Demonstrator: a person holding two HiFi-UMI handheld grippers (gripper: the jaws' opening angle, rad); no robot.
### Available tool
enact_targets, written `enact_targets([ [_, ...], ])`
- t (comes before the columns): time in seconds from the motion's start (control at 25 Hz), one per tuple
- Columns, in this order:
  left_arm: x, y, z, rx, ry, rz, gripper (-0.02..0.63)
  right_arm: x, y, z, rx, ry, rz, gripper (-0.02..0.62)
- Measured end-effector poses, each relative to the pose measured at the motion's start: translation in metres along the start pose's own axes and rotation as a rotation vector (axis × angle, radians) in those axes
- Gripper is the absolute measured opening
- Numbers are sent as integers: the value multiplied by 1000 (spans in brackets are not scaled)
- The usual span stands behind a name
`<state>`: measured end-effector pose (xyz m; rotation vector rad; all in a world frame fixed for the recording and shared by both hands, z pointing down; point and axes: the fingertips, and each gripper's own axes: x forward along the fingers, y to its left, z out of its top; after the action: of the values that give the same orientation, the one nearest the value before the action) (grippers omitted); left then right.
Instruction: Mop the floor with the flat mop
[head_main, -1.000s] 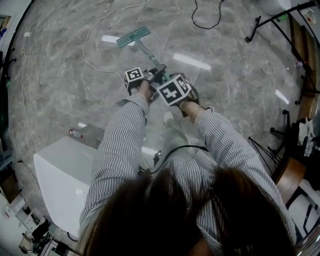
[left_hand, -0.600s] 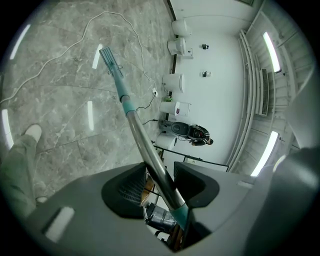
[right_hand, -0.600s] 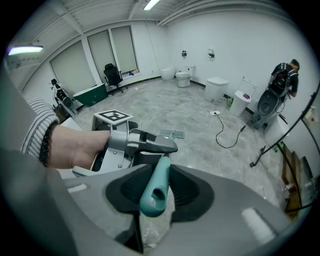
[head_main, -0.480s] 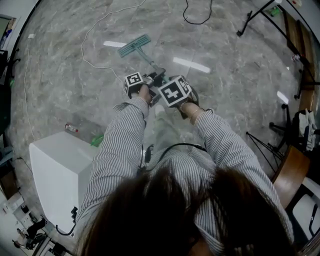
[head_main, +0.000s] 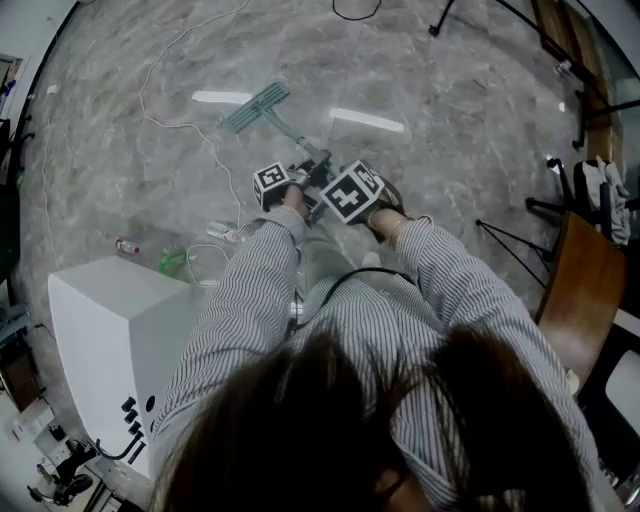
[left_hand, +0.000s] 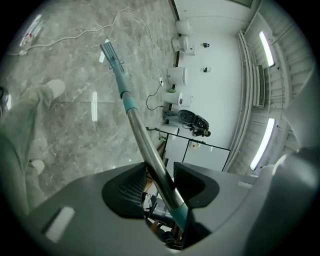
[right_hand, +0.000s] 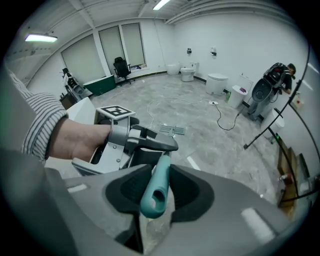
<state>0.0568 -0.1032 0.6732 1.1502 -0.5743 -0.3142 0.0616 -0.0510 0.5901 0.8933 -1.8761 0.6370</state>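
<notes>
The flat mop has a teal head (head_main: 255, 107) lying flat on the grey marble floor ahead of me. Its metal handle (head_main: 288, 133) slants back to my hands. My left gripper (head_main: 303, 168) is shut on the metal shaft (left_hand: 150, 155), which runs between its jaws toward the mop head (left_hand: 111, 52). Just behind it, my right gripper (head_main: 326, 186) is shut on the teal grip end (right_hand: 155, 192) of the handle. In the right gripper view the left gripper (right_hand: 131, 141) shows close ahead, with the mop head (right_hand: 172, 130) on the floor beyond.
A white cabinet (head_main: 110, 340) stands at my left. A white cable (head_main: 190, 128), a small bottle (head_main: 125, 245) and a green item (head_main: 172, 262) lie on the floor near it. A wooden chair (head_main: 580, 290) and tripod legs (head_main: 505, 245) stand right. Toilets (right_hand: 217, 82) line the far wall.
The view has shifted: the cabinet, the bottle and the chair sit differently in frame. The mop head has slid a little left and nearer to me. Both grippers keep their hold.
</notes>
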Motion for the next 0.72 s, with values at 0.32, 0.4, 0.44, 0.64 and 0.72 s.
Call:
enact_targets([
  [0.32, -10, 37, -160, -74, 119, -12, 170, -87, 21, -137, 122, -7, 39, 114],
  [0.4, -11, 38, -198, -105, 141, -30, 170, -109, 21, -166, 155, -18, 46, 114],
  [0.44, -12, 38, -218, -123, 158, -34, 170, -122, 22, -180, 164, -20, 47, 114],
  [0.64, -12, 32, -293, -119, 249, -42, 178, -174, 20, -226, 196, -41, 62, 115],
  [0.72, -10, 26, -320, -125, 276, -68, 181, -196, 15, -241, 226, -71, 74, 115],
])
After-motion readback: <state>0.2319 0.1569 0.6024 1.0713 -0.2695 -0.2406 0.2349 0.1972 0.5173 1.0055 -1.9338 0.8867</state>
